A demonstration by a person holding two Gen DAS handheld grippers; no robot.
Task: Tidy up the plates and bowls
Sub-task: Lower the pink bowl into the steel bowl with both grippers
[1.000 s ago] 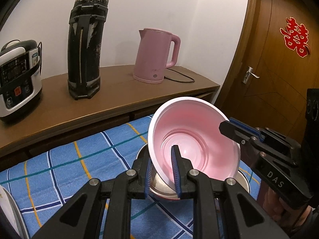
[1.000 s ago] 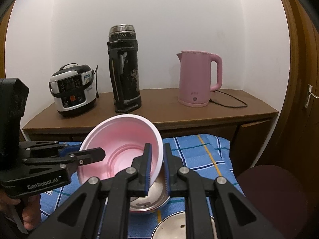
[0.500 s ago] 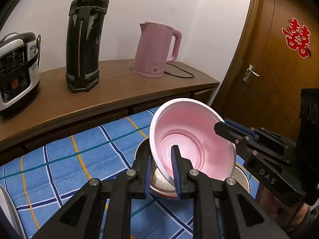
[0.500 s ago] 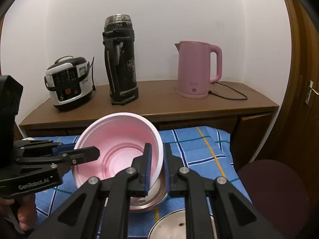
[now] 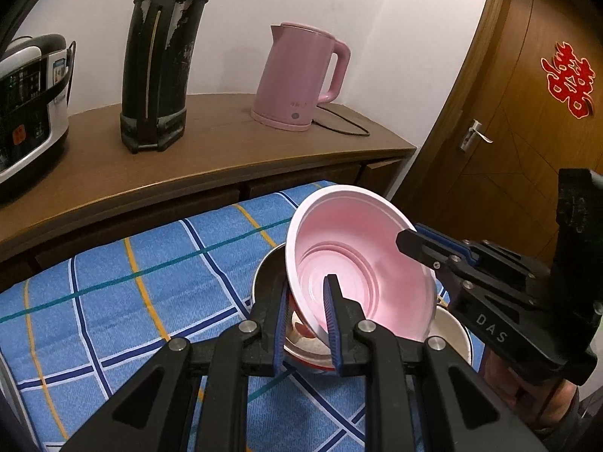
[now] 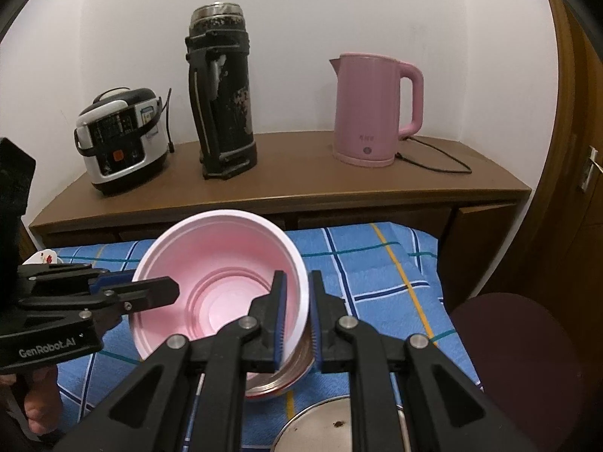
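A pink plastic bowl [image 5: 361,263] [image 6: 218,263] hangs tilted just above a steel bowl with a red rim [image 5: 267,275] [image 6: 290,373] on the blue checked cloth. My left gripper [image 5: 307,297] is shut on the pink bowl's near rim, one finger inside and one outside. My right gripper [image 6: 297,282] is shut on the opposite rim in the same way. Each gripper shows in the other's view, the right gripper [image 5: 410,243] at the right and the left gripper [image 6: 166,292] at the left. The steel bowl's inside is mostly hidden by the pink bowl.
A shallow steel dish [image 6: 324,429] lies near the front edge, and a pale bowl [image 5: 452,331] sits under the right gripper. Behind the cloth stands a wooden sideboard [image 6: 301,184] with a rice cooker [image 6: 120,143], a black flask [image 6: 222,94] and a pink kettle [image 6: 373,109]. A dark stool [image 6: 508,358] is at the right.
The pink bowl and both grippers have sunk a little towards the steel bowl. Both grips stay the same.
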